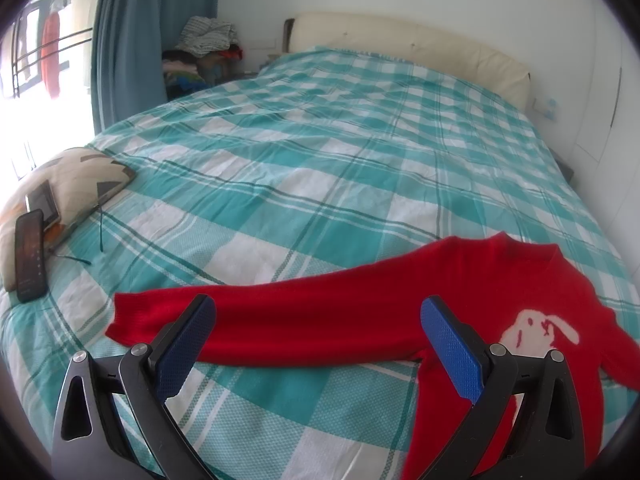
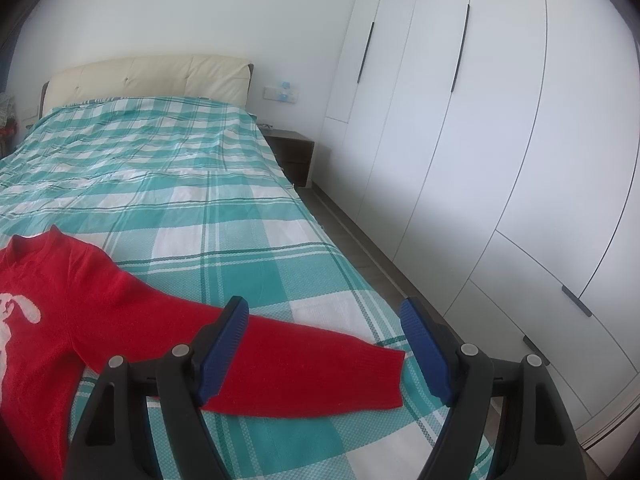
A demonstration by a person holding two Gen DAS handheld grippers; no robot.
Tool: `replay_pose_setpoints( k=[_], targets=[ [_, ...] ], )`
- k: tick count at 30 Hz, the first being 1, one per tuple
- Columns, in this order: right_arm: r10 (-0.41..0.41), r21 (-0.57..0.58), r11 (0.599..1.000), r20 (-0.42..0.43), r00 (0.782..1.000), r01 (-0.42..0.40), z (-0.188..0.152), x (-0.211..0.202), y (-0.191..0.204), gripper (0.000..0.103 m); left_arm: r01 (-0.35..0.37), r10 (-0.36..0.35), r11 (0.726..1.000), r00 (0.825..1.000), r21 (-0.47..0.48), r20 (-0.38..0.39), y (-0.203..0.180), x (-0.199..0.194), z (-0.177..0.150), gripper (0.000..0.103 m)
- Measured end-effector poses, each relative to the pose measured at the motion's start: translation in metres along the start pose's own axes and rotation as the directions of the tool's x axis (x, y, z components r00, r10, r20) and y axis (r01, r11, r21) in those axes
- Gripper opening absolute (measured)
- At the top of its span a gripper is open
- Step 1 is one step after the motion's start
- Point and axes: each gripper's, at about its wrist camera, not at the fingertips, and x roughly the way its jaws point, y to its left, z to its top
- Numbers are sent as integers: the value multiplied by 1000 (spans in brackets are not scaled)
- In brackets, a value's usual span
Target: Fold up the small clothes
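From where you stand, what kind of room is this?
Most likely a home bedroom: a bed with a padded headboard, a white fitted wardrobe along the wall, and a bedside cabinet.

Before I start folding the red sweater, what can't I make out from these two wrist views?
- Red sweater hem: cut off by the bottom edge in both views, partly behind the left hand-held gripper.
- Phone screen: too dark and small, left view.
- Clothes pile by the curtain: too small to sort.
- Whether either gripper touches fabric: unclear.

A red sweater [image 1: 360, 320] with a white rabbit motif [image 1: 540, 326] lies on teal-and-white plaid bedspread [image 1: 320, 140].
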Motion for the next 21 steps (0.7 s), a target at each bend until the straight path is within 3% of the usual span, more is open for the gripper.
replay_pose_setpoints(
  k=[21],
  targets=[
    [-6, -29, 1000, 19, 1000, 7, -1, -2, 5, 78, 0, 0, 1000, 1000, 1, -3, 1, 2, -4, 103]
  ],
)
